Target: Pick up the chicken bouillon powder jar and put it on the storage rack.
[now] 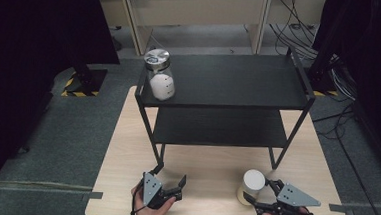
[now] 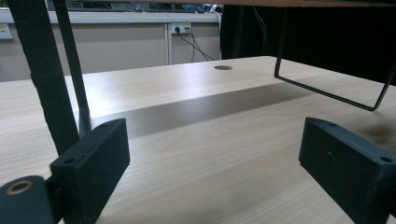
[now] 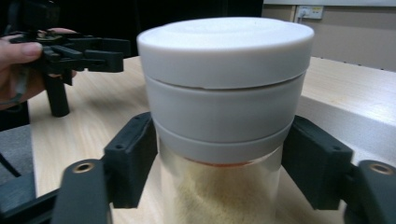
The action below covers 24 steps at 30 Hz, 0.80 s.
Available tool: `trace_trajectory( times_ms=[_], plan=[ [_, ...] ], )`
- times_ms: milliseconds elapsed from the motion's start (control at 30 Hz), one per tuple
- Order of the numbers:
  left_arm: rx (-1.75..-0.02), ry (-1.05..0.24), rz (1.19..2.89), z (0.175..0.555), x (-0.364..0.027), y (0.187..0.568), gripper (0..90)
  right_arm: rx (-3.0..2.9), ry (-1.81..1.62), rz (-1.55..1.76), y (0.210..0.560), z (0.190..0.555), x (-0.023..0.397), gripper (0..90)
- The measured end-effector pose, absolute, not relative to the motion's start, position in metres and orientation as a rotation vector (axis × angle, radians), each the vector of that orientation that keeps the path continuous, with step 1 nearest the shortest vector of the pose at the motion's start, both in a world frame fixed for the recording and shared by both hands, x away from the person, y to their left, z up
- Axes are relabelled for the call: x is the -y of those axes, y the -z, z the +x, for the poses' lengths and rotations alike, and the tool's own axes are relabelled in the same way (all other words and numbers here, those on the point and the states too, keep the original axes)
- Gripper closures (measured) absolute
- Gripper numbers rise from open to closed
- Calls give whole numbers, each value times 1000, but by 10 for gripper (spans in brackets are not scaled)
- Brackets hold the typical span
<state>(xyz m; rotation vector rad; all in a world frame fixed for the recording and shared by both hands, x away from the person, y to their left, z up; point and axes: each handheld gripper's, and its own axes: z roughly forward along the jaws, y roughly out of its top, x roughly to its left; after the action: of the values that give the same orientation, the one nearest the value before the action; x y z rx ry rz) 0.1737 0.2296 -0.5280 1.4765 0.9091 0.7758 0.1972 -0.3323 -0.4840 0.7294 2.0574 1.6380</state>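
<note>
1. The white-lidded jar [image 1: 252, 186] stands upright on the table [image 1: 208, 189] near its front right, just in front of the black shelf rack's [image 1: 224, 97] right front leg.
2. The right gripper [image 1: 258, 192] has its jaws on either side of the jar's clear body, just under the white lid [image 3: 224, 46], the pads against the glass: a hold on the jar.
3. The right gripper view shows what the high view cannot: the clear jar wall and the pale, sandy grains inside.
4. The left gripper [image 1: 170, 179] sits near the front edge, well apart from the jar, its jaws spread wide with nothing between them.
5. The left gripper view looks under the rack, with one rack leg [image 2: 44, 74] right beside a pad.
6. On the rack's top shelf, at the far left corner, stands a metal-lidded jar [image 1: 159, 74] of white contents.
</note>
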Motion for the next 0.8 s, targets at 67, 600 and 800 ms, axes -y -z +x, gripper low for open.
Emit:
trace_trajectory(
  times_ms=[67, 600, 800],
  plan=[
    [-909, -776, 1475, 174, -230, 528, 81, -2051, -1630, 728, 485, 197, 330, 336],
    [-910, -779, 1474, 173, -229, 528, 82, -2010, -1601, 847, 466, 183, 326, 347],
    [-911, -781, 1471, 173, -229, 529, 83, -1924, -1597, 830, 447, 172, 325, 349]
  ],
)
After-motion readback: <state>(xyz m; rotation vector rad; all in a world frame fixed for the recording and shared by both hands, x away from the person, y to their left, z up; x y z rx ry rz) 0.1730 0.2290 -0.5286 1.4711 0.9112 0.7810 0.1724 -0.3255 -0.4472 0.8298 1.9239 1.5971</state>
